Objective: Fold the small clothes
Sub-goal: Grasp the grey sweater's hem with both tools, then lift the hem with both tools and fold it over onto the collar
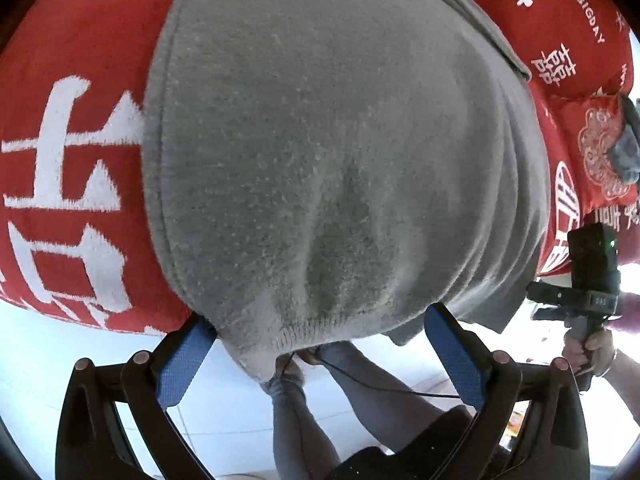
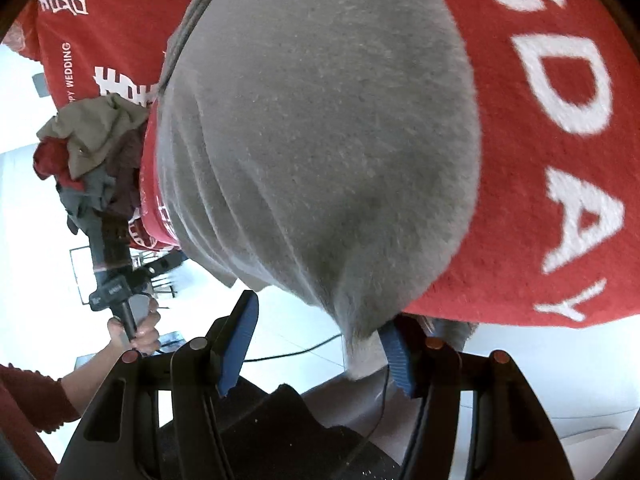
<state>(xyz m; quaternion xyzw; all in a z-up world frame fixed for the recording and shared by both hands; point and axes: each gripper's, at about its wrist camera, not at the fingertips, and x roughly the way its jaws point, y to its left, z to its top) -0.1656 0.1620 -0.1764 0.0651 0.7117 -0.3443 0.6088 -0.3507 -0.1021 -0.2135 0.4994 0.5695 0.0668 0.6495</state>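
Both the left gripper (image 1: pixel 320 354) and right gripper (image 2: pixel 320 344) gape, gripping nothing, so pinch the grey garment (image 1: pixel 340 160) corners evenly before folding.

- My grey garment (image 1: pixel 320 160) is fuzzy knit with a stitched hem along one edge.
- It lies spread on the red cloth, folds bunched along one side.
- Its near end hangs over the cloth's edge, a corner (image 2: pixel 360 356) drooping down.
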